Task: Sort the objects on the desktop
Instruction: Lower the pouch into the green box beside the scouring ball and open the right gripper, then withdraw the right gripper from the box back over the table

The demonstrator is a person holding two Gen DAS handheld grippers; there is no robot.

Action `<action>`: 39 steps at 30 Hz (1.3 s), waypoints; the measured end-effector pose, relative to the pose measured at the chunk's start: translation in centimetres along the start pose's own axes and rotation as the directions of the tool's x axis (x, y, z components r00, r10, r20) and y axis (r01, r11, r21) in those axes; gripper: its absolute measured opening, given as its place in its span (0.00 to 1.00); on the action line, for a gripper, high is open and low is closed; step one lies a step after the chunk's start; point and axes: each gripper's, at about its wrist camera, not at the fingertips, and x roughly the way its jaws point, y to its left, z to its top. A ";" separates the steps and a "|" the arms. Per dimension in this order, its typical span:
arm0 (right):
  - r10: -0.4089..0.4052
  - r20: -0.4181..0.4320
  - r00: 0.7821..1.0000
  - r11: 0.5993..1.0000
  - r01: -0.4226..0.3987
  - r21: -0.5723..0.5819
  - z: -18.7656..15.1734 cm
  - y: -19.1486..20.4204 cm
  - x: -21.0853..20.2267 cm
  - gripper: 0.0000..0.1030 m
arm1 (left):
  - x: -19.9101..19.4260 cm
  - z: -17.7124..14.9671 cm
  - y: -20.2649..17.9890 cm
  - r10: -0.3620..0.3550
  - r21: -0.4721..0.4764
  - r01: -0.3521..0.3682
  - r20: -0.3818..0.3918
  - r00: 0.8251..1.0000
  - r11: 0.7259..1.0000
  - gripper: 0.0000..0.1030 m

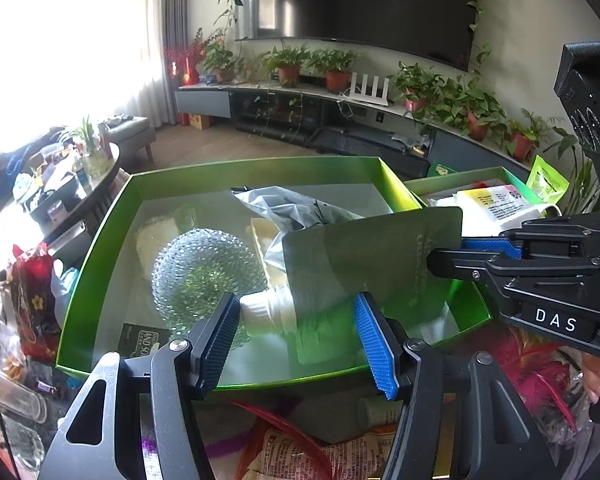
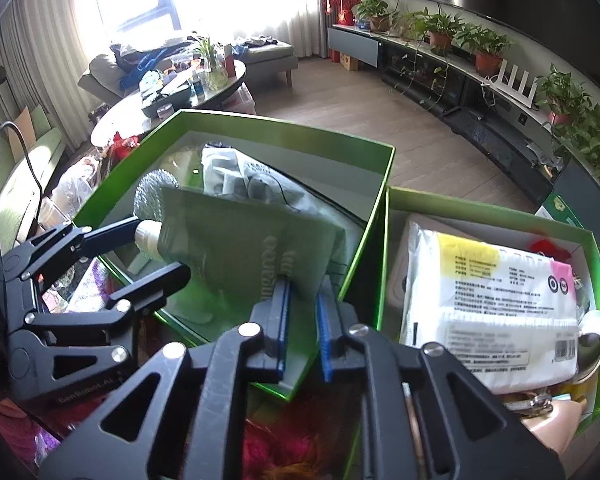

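Hanging over the green box [image 2: 364, 216], the pouch [image 2: 240, 248] sits between the right claw's [image 2: 302, 336] barely parted jaws, cap toward the wide, empty left claw [image 1: 300, 340].

Two green boxes [image 2: 236, 128] [image 2: 500, 208] sit side by side on a cluttered, seemingly cloth-covered surface [image 1: 236, 432].

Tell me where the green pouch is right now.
The green pouch lies in the left green box, spout beside the glass ball, its far edge between the right gripper's jaws.
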 end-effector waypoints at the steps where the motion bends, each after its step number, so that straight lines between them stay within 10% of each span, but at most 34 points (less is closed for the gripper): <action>1: 0.002 0.001 1.000 1.000 -0.002 0.001 0.0 0.0 -0.1 0.16 | -0.1 0.0 -0.1 0.001 0.004 -0.001 0.003 1.000 1.000 0.58; 11: -0.036 0.041 0.998 0.999 0.036 -0.006 -0.2 0.5 -1.9 0.33 | -1.3 0.2 0.0 0.016 0.003 -0.016 0.023 1.000 1.000 0.58; 39: -0.066 0.154 0.986 0.997 0.070 -0.023 -5.1 2.9 -11.5 0.36 | -11.2 -1.5 -4.5 0.042 0.131 -0.065 0.175 0.984 0.989 0.64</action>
